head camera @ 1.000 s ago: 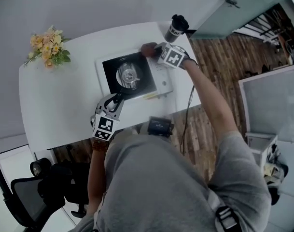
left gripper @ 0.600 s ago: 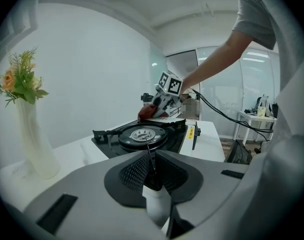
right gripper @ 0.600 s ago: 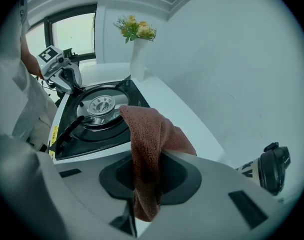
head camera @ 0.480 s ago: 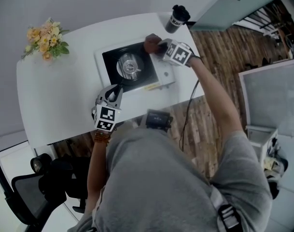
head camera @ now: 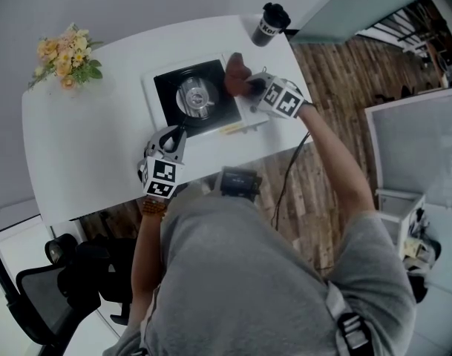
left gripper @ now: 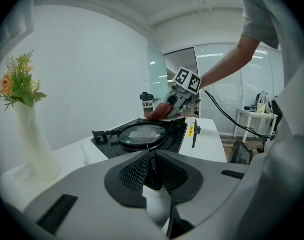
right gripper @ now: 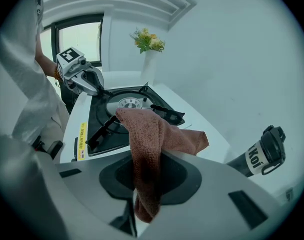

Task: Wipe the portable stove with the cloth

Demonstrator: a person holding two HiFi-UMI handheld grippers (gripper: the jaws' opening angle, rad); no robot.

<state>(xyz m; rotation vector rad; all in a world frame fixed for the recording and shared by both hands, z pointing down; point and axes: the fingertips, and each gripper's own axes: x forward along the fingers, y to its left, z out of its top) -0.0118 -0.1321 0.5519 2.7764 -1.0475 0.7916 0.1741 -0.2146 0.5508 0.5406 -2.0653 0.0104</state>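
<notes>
- The right claw [head camera: 251, 87] is clamped on the brown cloth [right gripper: 151, 136]. One wad is pinched between the jaws and the rest flops forward over them.
- Change over the last second: the cloth has travelled from the far right corner of the stove [head camera: 166, 99], near the cup [head camera: 269, 25], back along the right side toward the person.
- The cloth is now over the right edge of the black top, just beside the burner [head camera: 197, 95].
- This reads as one wiping stroke down the right-hand strip. The task is under way but probably not close to done, since this pass covers only that strip.
- I can't tell whether the cloth is pressing on the surface right now. In the right gripper view it looks bunched and sits high, so contact may be light.
- The left claw [head camera: 175, 138] is closed on nothing, with its tips at the near left corner of the stove.
- It has barely moved relative to the stove. It's likely steadying it, but actual contact isn't clear.
- The stove doesn't seem to have shifted on the bench [head camera: 84, 150].
- My guess for the next move: flatten the cloth and work inward. The pan supports could snag it.
</notes>
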